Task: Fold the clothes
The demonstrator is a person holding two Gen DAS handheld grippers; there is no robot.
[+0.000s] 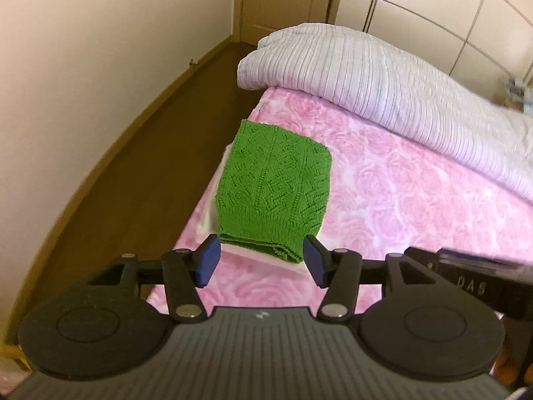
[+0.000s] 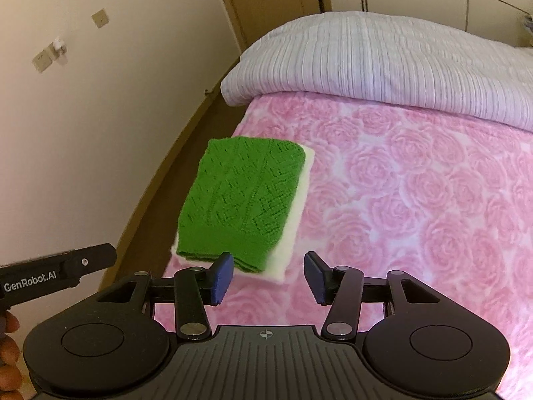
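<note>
A folded green knitted garment [image 1: 273, 186] lies on top of a folded white piece [image 1: 208, 213] near the left edge of the pink rose-patterned bed [image 1: 399, 200]. My left gripper [image 1: 261, 263] hovers above the garment's near hem, open, with nothing between its blue pads [image 1: 209, 260]. In the right wrist view the same green garment [image 2: 240, 200] rests on the white piece [image 2: 293, 230], and my right gripper [image 2: 268, 278] hangs open above the bed just right of the stack's near corner. Neither gripper touches the cloth.
A folded striped lilac quilt [image 2: 383, 63] lies across the far end of the bed. Dark wood floor [image 1: 133, 173] and a cream wall run along the bed's left side, with a door [image 1: 283, 0] beyond. The left gripper's body [image 2: 56, 270] and a hand [image 2: 8, 343] show at the left.
</note>
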